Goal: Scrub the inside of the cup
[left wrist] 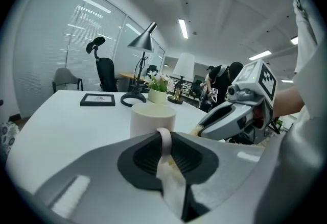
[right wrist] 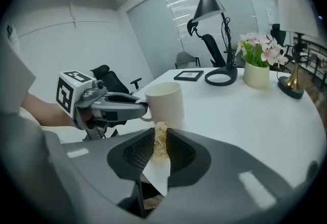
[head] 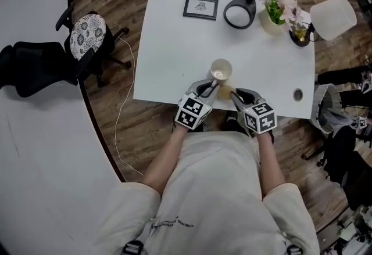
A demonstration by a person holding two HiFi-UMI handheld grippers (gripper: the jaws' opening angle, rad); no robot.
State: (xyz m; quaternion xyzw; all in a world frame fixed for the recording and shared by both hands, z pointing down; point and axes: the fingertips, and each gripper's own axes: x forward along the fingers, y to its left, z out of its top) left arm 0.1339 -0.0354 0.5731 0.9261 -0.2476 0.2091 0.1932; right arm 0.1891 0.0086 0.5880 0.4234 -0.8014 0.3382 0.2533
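Cup (head: 221, 68): one, handle (left wrist: 163, 137) in left gripper (left wrist: 163, 152); one scrubber (right wrist: 160, 135) in right gripper (right wrist: 159, 150).

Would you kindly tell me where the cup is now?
In the head view, the cup is near the front edge of the table, its handle gripped by the left claw.

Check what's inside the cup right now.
In the head view the cup looks empty, with a pale interior. The sponge is outside it, clamped in the right gripper. Both gripper views show only its outer wall.
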